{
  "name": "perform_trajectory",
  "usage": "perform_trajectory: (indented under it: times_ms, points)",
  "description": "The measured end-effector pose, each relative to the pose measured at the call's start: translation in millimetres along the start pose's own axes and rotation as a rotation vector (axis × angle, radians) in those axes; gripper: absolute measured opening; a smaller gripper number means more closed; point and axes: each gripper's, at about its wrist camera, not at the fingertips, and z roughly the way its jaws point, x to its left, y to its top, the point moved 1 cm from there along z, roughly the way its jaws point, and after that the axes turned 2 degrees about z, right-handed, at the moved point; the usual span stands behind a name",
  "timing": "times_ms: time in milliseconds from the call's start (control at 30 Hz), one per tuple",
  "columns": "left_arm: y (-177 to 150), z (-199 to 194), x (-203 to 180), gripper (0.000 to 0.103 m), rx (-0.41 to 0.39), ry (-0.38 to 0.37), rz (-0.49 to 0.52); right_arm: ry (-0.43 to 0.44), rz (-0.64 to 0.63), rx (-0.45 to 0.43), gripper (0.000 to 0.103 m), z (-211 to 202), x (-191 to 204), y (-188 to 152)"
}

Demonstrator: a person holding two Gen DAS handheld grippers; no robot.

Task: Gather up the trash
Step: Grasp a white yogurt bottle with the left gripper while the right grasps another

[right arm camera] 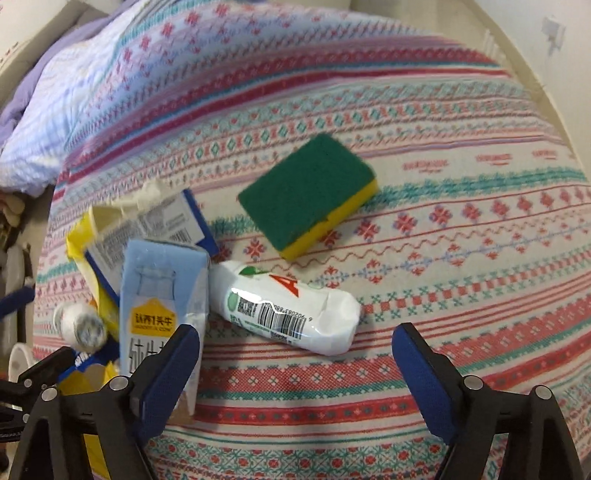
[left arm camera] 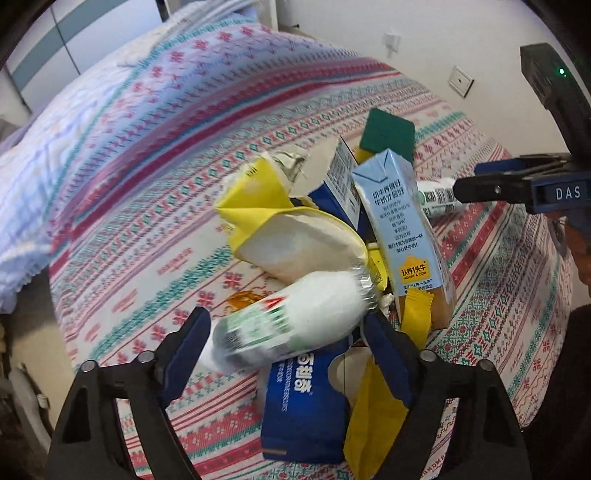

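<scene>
We are in a home bedroom: below our grippers spreads a bed under a patterned coverlet (right arm camera: 424,206) of red and teal bands, and beyond them, at its far end, lies a rumpled pale-blue quilt (left arm camera: 55,177). Farther off, a white wall carries a switch plate (left arm camera: 460,80).

A patterned bedspread (right arm camera: 424,229) in red, teal and pink bands fills the space under and ahead of the fingers. Beyond the fingertips, far off to the left, a pale blue-and-white quilt (left arm camera: 55,155) lies bunched on it. Past the bed, ahead and to the right of the fingers, a white wall (left arm camera: 424,33) carries a wall socket (left arm camera: 461,81) and a small white hook (left arm camera: 391,41).
</scene>
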Motion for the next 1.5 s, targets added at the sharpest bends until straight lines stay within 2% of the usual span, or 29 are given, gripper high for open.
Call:
perform_trajectory:
  times_ms: [233, 367, 467, 600, 700, 767, 867, 1100, 1200, 1233, 1333, 1500]
  points:
    - [1.7, 12.5, 0.4, 0.070, 0.003, -0.051, -0.036, 0.021, -0.034, 0.020, 0.077, 16.5, 2.1, 8.3]
    - [-1.9, 8.0, 7.2, 0.070, -0.005, -0.043, -0.053, 0.020, -0.060, 0.037, 0.073, 26.5, 4.6, 8.3]
    - [-7.1, 7.6, 18.0, 0.070, 0.022, -0.029, -0.066, 0.005, -0.081, 0.040, 0.073, 31.7, 6.9, 7.7]
    - [-15.1, 10.8, 35.5, 0.070, 0.058, -0.010, -0.136, 0.004, -0.103, 0.057, 0.072, 38.1, 9.6, 6.2]
    - [-21.1, 11.3, 54.4, 0.070, 0.059, -0.006, -0.235, 0.003, -0.102, 0.096, 0.064, 48.0, 9.7, 3.6]
    - [-25.2, 6.0, 62.9, 0.070, 0.051, -0.026, -0.260, 0.006, -0.097, 0.094, 0.060, 48.9, 7.6, 4.0]
    - [-26.3, -6.0, 66.2, 0.070, 0.030, -0.062, -0.243, 0.009, -0.069, 0.090, 0.055, 47.1, 1.3, 5.8]
    - [-35.3, -23.6, 77.1, 0.070, 0.047, -0.026, -0.136, 0.026, -0.039, 0.083, 0.054, 29.1, -19.9, 0.5]
    - [-42.6, -15.3, 77.3, 0.070, 0.084, -0.027, -0.092, 0.027, -0.034, 0.070, 0.053, 19.7, -26.0, -1.1]
    - [-33.9, -1.4, 68.7, 0.070, 0.097, -0.024, -0.091, 0.026, -0.037, 0.066, 0.053, 16.2, -28.9, -2.2]
    - [-38.7, 13.2, 67.8, 0.069, 0.125, -0.006, -0.101, 0.024, -0.042, 0.063, 0.053, 9.6, -35.6, -5.7]
    - [-45.5, 25.5, 68.1, 0.049, 0.124, 0.045, -0.174, 0.025, -0.040, 0.075, 0.053, 11.5, -36.4, -8.8]
